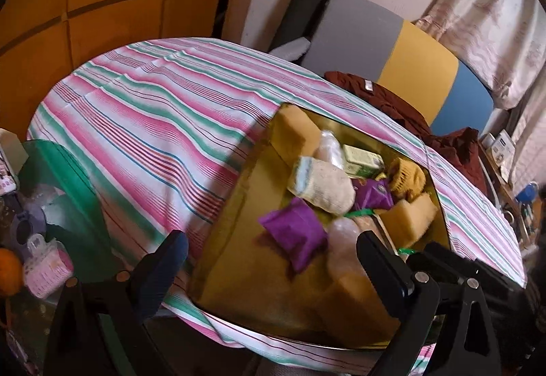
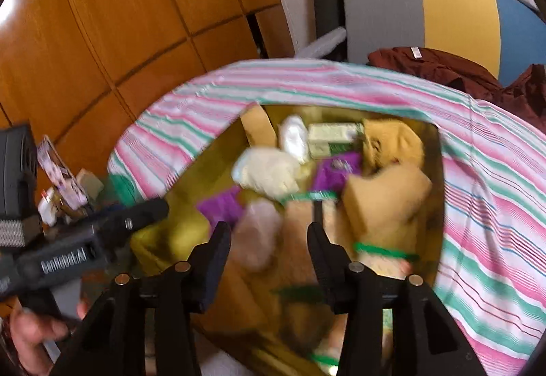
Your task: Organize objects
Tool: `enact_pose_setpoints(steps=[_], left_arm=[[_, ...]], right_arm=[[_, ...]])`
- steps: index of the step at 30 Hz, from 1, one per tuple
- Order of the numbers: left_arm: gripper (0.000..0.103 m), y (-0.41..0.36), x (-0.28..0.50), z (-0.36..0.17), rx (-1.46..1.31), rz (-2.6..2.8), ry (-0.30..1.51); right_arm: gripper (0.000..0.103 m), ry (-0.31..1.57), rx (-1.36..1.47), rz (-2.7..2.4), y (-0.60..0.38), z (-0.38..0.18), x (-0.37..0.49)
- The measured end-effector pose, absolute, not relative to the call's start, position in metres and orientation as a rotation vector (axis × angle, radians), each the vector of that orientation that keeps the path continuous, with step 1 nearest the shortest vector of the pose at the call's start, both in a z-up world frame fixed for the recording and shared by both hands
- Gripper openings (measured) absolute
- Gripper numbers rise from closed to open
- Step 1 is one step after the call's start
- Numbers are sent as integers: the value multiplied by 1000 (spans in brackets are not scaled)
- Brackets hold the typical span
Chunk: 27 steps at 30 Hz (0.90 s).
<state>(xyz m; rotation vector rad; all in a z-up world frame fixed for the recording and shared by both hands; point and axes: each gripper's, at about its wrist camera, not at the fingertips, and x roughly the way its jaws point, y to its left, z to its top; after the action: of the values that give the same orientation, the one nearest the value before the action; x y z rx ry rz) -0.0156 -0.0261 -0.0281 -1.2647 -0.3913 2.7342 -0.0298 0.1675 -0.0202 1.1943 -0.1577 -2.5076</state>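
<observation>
Inside box (image 1: 239, 205), two purple packets (image 1: 295, 234)

In the right wrist view, motion blur smears the gold-lined open box (image 2: 204, 171); its near corner is cut off behind the black gripper fingers (image 2: 218, 249).

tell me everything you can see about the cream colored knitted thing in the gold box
The cream knitted item looks like a rolled or folded woolly sock or mitten, soft and nubbly, with a paler striped cuff at its left end. It lies on its side near the middle of the gold box, resting on other contents: a purple packet touches its right side and a pale wrapped bundle sits behind it. Neither hand-held gripper touches it.
</observation>
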Motion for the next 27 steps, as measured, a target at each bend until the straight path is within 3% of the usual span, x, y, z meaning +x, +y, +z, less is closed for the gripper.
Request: enact_pose_setpoints(steps=[18,27], left_arm=[[100,-30,-12,-24,-1232,2773,-418],[100,-20,-10,-21,-1195,2718,-411]], right_arm=[[40,118,1224,-2506,124,-41,-33],[40,98,1186,-2630,145,-22,-22]])
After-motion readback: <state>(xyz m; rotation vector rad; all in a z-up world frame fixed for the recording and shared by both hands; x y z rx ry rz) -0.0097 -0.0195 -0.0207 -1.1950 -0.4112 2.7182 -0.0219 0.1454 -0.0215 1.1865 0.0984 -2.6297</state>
